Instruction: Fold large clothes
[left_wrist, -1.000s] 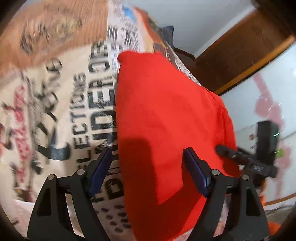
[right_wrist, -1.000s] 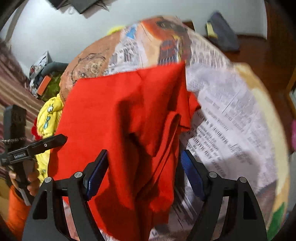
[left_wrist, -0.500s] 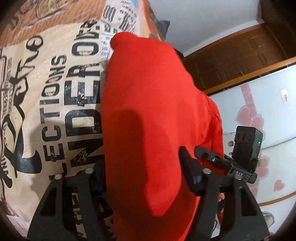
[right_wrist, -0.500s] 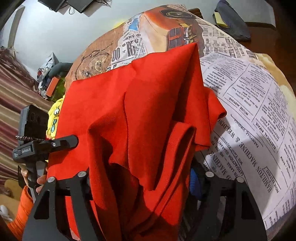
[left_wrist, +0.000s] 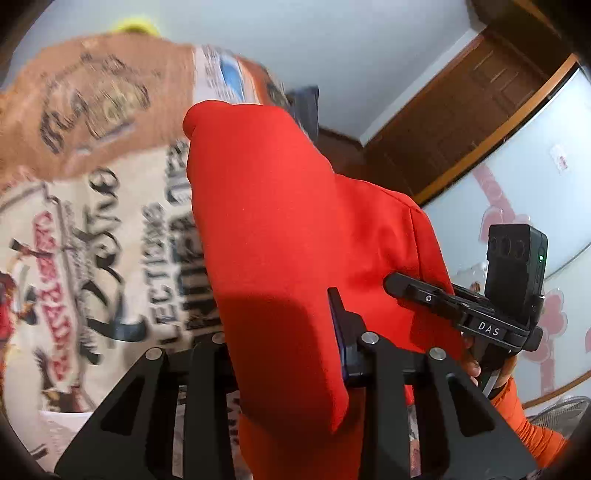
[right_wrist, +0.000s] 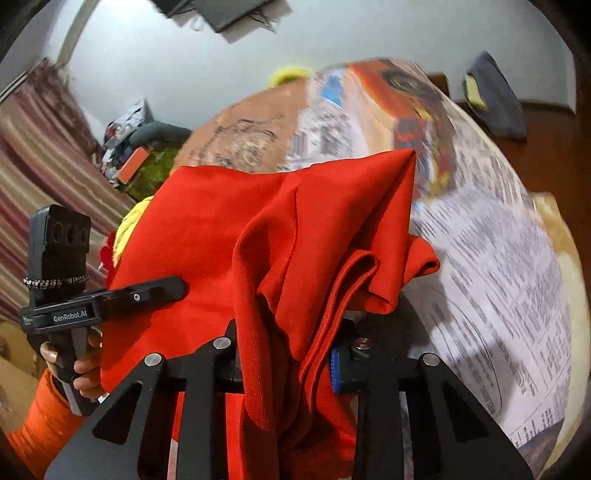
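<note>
Red garment (right_wrist: 229, 221): matt knit cloth, ribbed hem at lower centre. Bedsheet (left_wrist: 92, 229): printed cloth, matt. Both grippers (left_wrist: 284, 347) (right_wrist: 291, 354): matt black plastic, shiny metal screws. Door (left_wrist: 461, 122), upper right: brown wood.

Right gripper (right_wrist: 286, 354) clamped on bunched folds of the red garment (right_wrist: 295, 240); cloth drapes over both fingers, the blue pad (right_wrist: 337, 369) of the right-hand one just showing. Garment lifted, one corner peaked at upper right, a rolled hem hanging to the right. Beneath it the newsprint-patterned bedsheet (right_wrist: 498, 277), blurred. At left, the left gripper (right_wrist: 162, 291) reaches in against the garment's edge, held in a hand (right_wrist: 81, 369) with an orange sleeve (right_wrist: 37, 432). Yellow cloth (right_wrist: 127, 229) peeks out behind the garment. Striped curtain (right_wrist: 33, 155) far left.
</note>
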